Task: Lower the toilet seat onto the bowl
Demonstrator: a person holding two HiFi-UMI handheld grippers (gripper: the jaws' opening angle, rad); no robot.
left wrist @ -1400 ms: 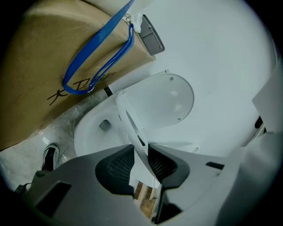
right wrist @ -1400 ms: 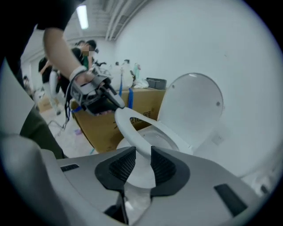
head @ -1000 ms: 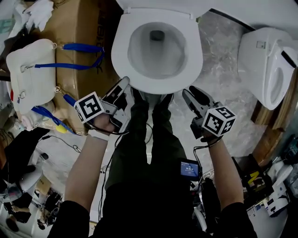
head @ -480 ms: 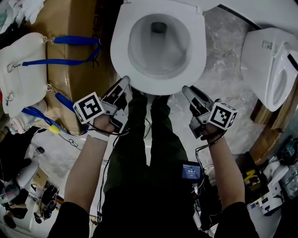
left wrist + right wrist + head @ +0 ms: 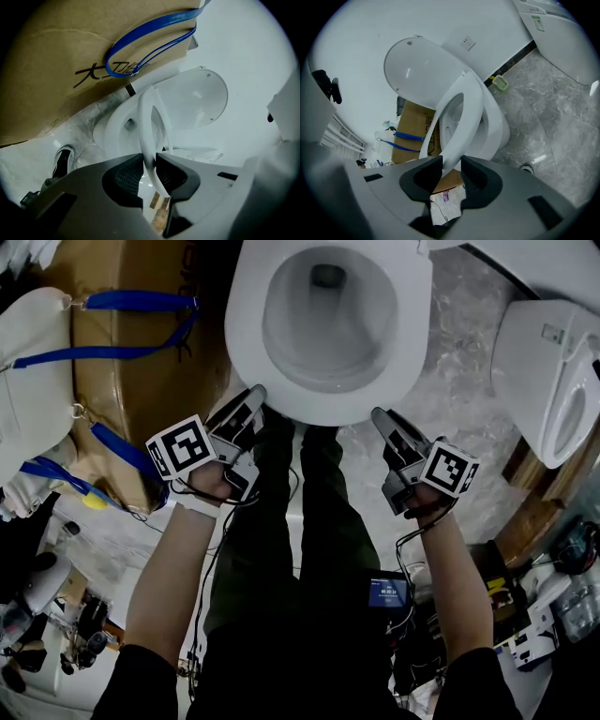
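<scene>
The toilet seat [image 5: 474, 105] hangs tilted, part-way down over the bowl [image 5: 500, 133], with the lid [image 5: 417, 65] upright behind the bowl. The left gripper [image 5: 253, 397] has its jaws pinching the seat's front rim at the bowl's left. The right gripper [image 5: 380, 416], its jaws having just been closing, pinches the rim at the bowl's right. The seat looks stiff, smooth and fairly light. It is hinged, so it would probably slam if let slip, and the front rim is the sound hold. The person's legs [image 5: 300, 493] stand just before the bowl. A cardboard box [image 5: 122, 371] crowds the bowl's left, and a second toilet [image 5: 553, 371] sits to its right.
</scene>
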